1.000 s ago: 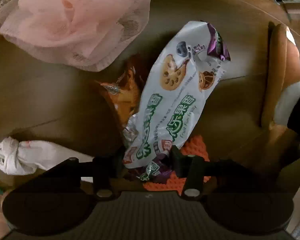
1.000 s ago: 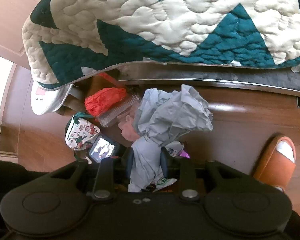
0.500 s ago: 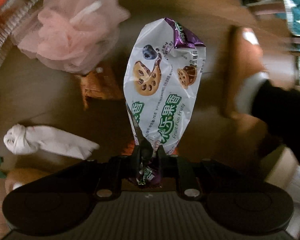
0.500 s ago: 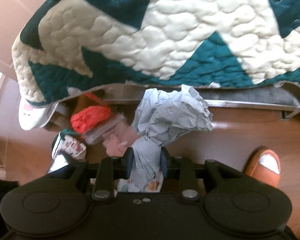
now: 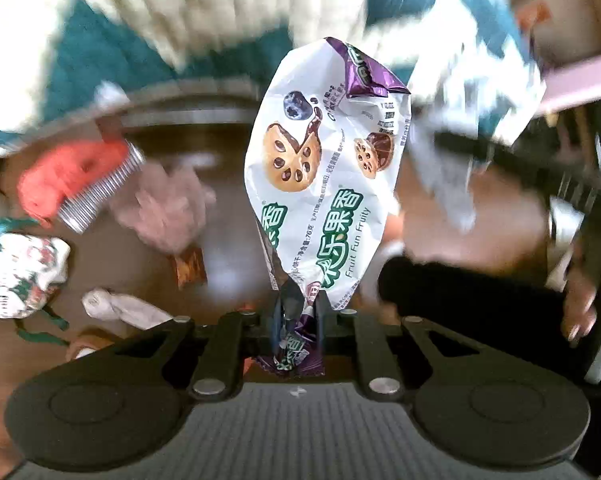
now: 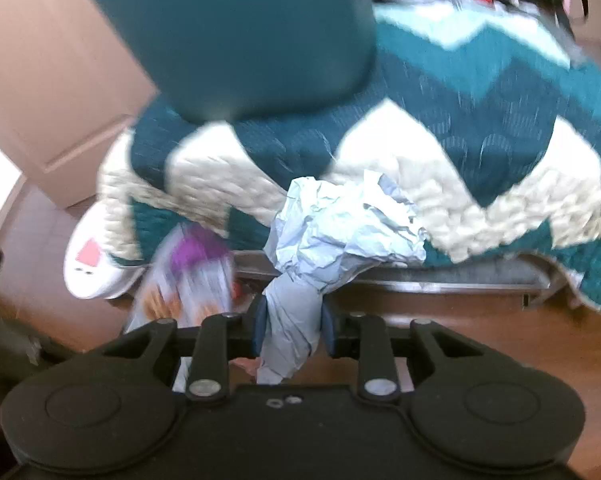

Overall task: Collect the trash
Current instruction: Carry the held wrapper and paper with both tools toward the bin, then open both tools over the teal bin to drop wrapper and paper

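Two pieces in hand now. Left gripper (image 5: 296, 320) has just closed on the bottom end of the snack wrapper (image 5: 324, 168) and lifted it off the wooden floor (image 5: 228, 184), where it lay a second ago. Right gripper (image 6: 294, 328) is clamped on the crumpled blue-grey paper (image 6: 340, 228), unchanged, also raised, quilt (image 6: 480, 152) behind. Pickup looks done for both; next is a bin, none in view. Orange wrapper (image 5: 188, 266) and white wad (image 5: 120, 308) remain on the floor.

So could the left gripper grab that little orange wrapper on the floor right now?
Probably not yet. The left gripper is shut on the white snack bag, so its jaws are full, and the orange wrapper lies on the wooden floor well below it. It would need to drop the bag first.
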